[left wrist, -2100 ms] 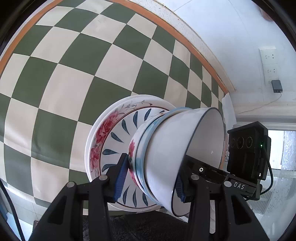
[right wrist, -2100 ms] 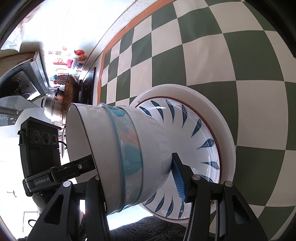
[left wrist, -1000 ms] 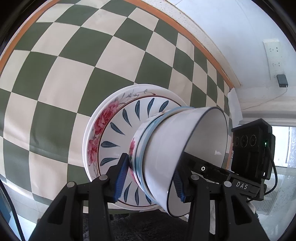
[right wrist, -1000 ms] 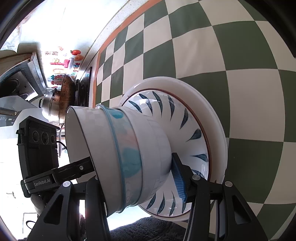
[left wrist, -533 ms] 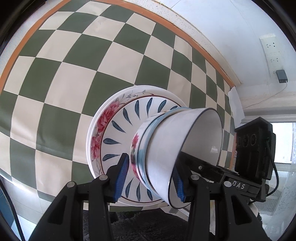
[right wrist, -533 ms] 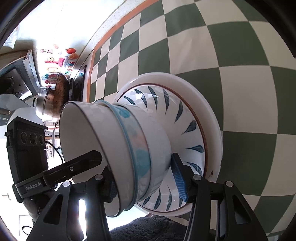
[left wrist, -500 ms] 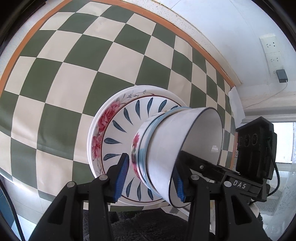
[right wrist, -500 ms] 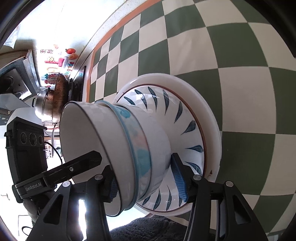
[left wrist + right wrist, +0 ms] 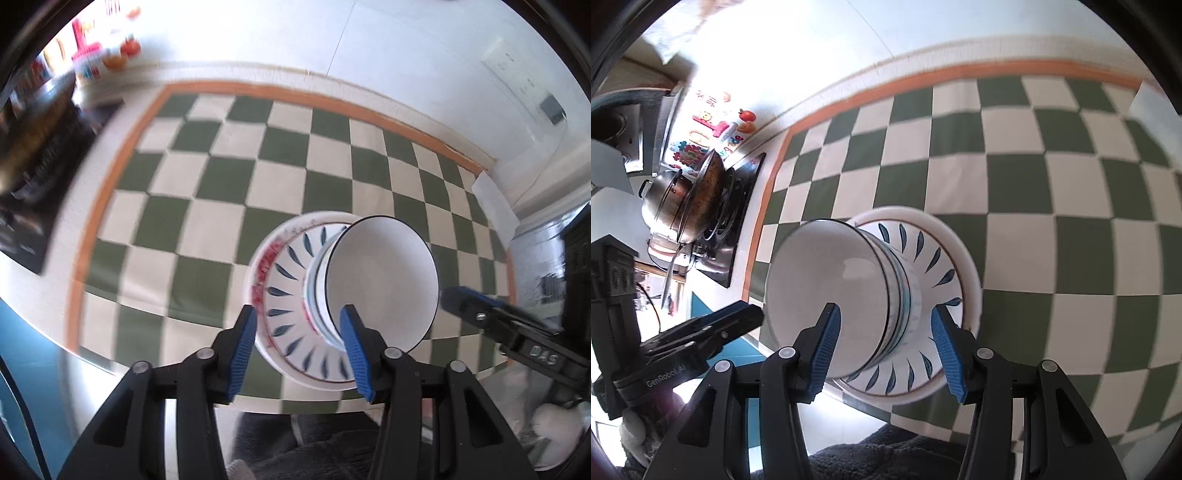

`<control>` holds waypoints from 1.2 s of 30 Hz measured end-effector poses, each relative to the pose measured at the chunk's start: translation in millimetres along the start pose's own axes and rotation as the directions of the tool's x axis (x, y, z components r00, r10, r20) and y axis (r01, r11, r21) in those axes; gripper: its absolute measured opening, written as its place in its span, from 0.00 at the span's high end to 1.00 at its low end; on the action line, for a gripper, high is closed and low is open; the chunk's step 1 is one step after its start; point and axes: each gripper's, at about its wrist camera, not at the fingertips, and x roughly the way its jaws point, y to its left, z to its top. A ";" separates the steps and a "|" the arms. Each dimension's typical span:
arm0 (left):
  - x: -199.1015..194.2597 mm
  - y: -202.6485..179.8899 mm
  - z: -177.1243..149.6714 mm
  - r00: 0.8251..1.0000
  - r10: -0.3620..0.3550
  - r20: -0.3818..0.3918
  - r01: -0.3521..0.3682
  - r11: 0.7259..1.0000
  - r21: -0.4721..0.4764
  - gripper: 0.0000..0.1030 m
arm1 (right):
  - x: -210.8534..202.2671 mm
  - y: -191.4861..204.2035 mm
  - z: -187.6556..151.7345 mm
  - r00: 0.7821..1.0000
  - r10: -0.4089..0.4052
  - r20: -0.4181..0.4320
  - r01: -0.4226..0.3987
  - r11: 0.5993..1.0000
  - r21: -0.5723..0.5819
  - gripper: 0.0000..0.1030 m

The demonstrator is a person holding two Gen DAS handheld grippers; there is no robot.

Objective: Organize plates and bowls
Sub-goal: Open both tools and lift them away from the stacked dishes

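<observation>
A stack of white bowls, several nested with blue bands on their sides, stands on two stacked plates: a blue-leaf plate over a red-flowered one. My left gripper hangs above the stack's left side, its jaws opening; the pads touch nothing. In the right wrist view the same bowls and plates lie below my right gripper, which is open and clear of the rim. Each gripper shows in the other's view: the right gripper and the left gripper.
A green and cream checkered cloth with an orange border covers the counter. A stove with a steel pot and a wok stands at the left end. The wall with a socket is behind. The counter's front edge runs just below the plates.
Both grippers have let go of the bowl stack and risen away from it. Their jaws stand wider. The stack stays on the plates and looks smaller.
</observation>
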 end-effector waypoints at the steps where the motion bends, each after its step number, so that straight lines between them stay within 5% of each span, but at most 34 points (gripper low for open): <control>1: -5.3 -1.1 -0.9 1.000 0.019 0.023 -0.020 1.000 0.012 0.31 | -9.3 4.1 -3.3 1.000 -0.024 0.018 0.024 1.000 -0.011 0.40; 2: -12.4 -1.9 -2.8 0.998 0.040 0.049 -0.042 0.999 0.023 0.13 | -17.2 7.7 -6.0 0.998 -0.044 0.033 0.045 0.999 -0.023 0.36; 3: -18.6 -2.6 -3.9 0.995 0.059 0.075 -0.061 0.998 0.028 0.10 | -26.6 12.7 -10.6 0.995 -0.082 0.057 0.084 0.996 -0.040 0.24; 4: -23.5 -3.1 -4.6 0.993 0.076 0.095 -0.079 0.997 0.026 0.09 | -34.7 15.9 -14.5 0.991 -0.113 0.074 0.117 0.992 -0.051 0.16; 12: -62.3 -4.3 -16.8 0.970 0.116 0.212 -0.124 0.992 0.021 0.01 | -96.0 52.8 -50.0 0.900 -0.316 0.299 0.360 0.927 -0.103 0.05; 18: -86.8 -14.7 -38.3 0.959 0.118 0.258 -0.137 0.989 0.056 0.01 | -134.8 69.8 -77.5 0.850 -0.337 0.405 0.397 0.915 -0.072 0.02; 23: -117.8 -19.9 -56.4 0.946 0.095 0.310 -0.113 0.993 0.040 0.00 | -160.4 77.2 -98.3 0.834 -0.318 0.452 0.384 0.921 -0.061 0.01; 29: -173.9 -27.8 -93.8 0.896 0.121 0.426 -0.140 0.990 0.014 0.00 | -214.0 97.5 -139.4 0.789 -0.274 0.551 0.375 0.924 -0.077 0.01; 33: -209.3 -31.4 -122.2 0.888 0.078 0.453 -0.100 0.995 0.024 0.00 | -250.0 114.7 -175.6 0.772 -0.265 0.578 0.374 0.924 -0.077 0.01; 36: -235.4 -35.9 -146.3 0.863 0.087 0.498 -0.119 0.992 0.032 0.00 | -274.9 124.7 -204.6 0.747 -0.275 0.605 0.382 0.923 -0.053 0.01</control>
